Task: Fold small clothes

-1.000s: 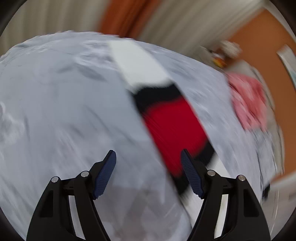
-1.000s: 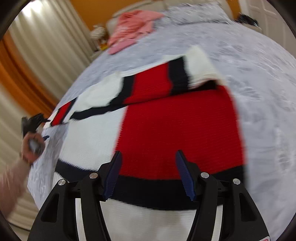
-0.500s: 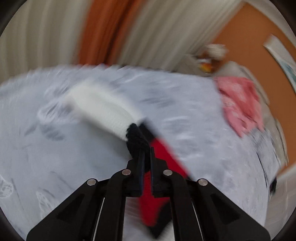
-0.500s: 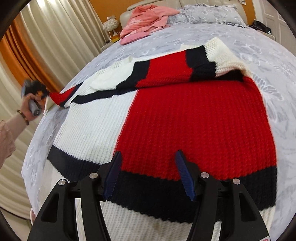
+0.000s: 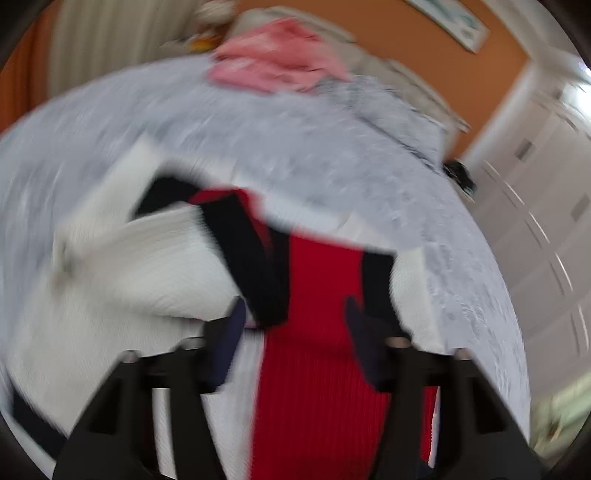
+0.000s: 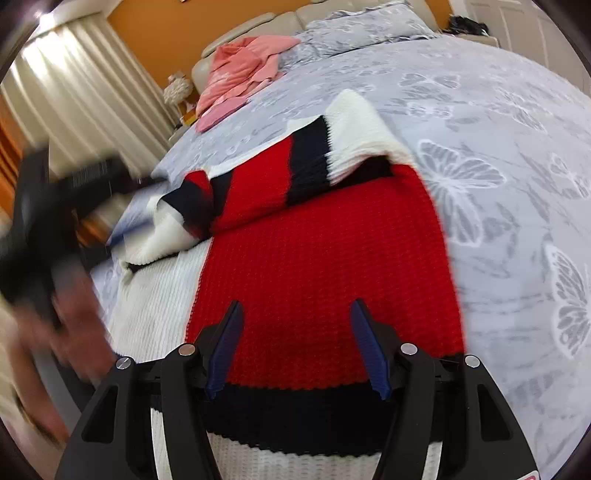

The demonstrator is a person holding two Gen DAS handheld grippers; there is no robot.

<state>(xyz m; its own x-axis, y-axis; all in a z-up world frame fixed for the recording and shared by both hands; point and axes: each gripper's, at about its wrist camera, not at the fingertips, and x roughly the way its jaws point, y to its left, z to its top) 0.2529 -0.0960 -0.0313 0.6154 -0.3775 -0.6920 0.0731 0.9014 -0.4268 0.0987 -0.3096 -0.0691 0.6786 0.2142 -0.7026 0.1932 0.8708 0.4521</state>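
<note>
A red, white and black knit sweater (image 6: 325,258) lies flat on the grey bedspread (image 6: 517,166). Both its sleeves are folded in across the chest; the right sleeve (image 6: 332,147) ends in a white cuff, the left sleeve (image 6: 192,206) lies bunched near the left edge. My right gripper (image 6: 295,339) is open and empty, low over the sweater's red lower body. In the blurred left wrist view the sweater (image 5: 314,369) fills the lower half, with the folded left sleeve (image 5: 155,258) lying on it. My left gripper (image 5: 295,339) is open and empty just above it.
A pink garment (image 6: 243,74) lies near the pillows (image 6: 369,26) at the head of the bed; it also shows in the left wrist view (image 5: 277,66). Curtains (image 6: 92,110) hang on the left. White wardrobe doors (image 5: 546,221) stand beyond the bed's far side.
My left gripper carried the left sleeve in over the sweater's chest, then opened and let it go. The right gripper stayed open over the lower body.
</note>
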